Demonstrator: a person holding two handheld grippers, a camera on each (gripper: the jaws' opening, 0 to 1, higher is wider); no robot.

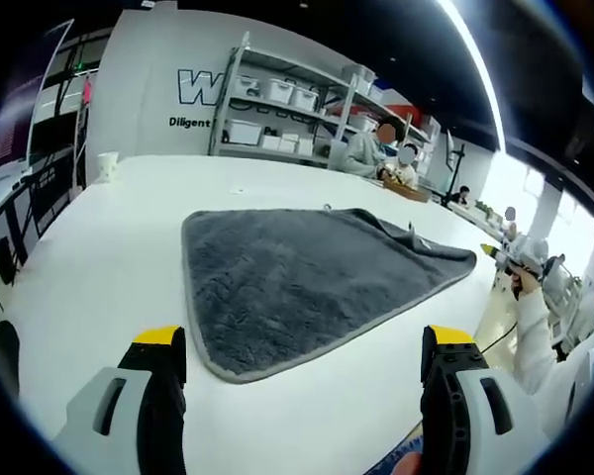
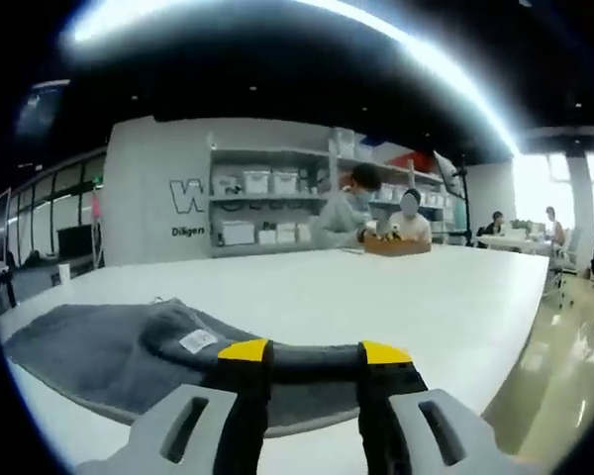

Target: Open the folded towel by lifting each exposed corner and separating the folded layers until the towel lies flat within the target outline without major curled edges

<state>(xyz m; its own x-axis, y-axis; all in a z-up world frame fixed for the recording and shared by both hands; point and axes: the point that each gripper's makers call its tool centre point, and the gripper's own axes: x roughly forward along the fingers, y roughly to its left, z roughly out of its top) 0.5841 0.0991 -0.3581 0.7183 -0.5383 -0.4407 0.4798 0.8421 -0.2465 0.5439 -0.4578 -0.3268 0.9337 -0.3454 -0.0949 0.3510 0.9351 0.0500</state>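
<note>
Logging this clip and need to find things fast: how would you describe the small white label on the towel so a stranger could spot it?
Start at the big white table and find the grey towel lying folded on it. Follow its rolled, thick edge toward the right tongs. The label is a small white square tag sewn on that edge, the one pale patch on the dark grey pile.
</note>
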